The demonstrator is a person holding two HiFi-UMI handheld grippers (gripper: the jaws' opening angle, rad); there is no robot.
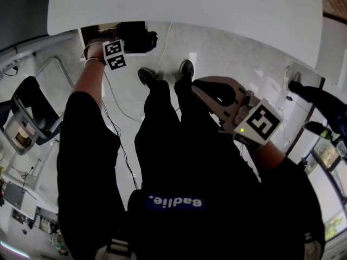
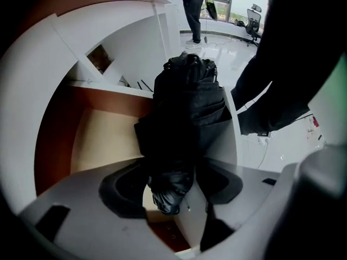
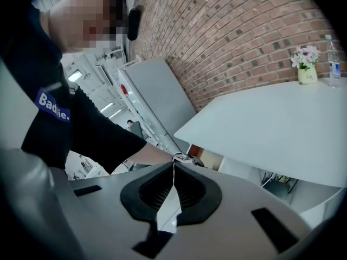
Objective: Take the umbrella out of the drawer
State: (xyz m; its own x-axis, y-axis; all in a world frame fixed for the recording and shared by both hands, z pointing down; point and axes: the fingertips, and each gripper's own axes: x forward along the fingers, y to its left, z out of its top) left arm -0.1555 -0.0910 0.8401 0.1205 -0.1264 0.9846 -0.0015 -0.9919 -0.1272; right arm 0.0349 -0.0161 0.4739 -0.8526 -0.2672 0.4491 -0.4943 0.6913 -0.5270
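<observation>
A folded black umbrella point(image 2: 184, 107) stands in the open drawer point(image 2: 103, 140) under the white table point(image 1: 190, 4). In the head view the umbrella point(image 1: 140, 37) shows as a dark bundle at the drawer's point(image 1: 82, 36) mouth. My left gripper point(image 2: 173, 172) points down over it, with the umbrella's lower end between the wide-set jaws. A strip of white wall shows between the umbrella and the right-hand pad point(image 2: 225, 182), so nothing is clamped. My left gripper point(image 1: 122, 38) is at the drawer. My right gripper point(image 1: 201, 91) hangs in front of my legs, and in its own view the right gripper point(image 3: 173, 167) has its tips together on nothing.
An office chair point(image 1: 30, 112) stands at the left and cables point(image 1: 116, 107) trail across the glossy floor. Another person point(image 1: 320, 99) is at the right edge. A flower vase point(image 3: 306, 64) and a water bottle point(image 3: 334, 58) stand on the table point(image 3: 271, 123) by a brick wall.
</observation>
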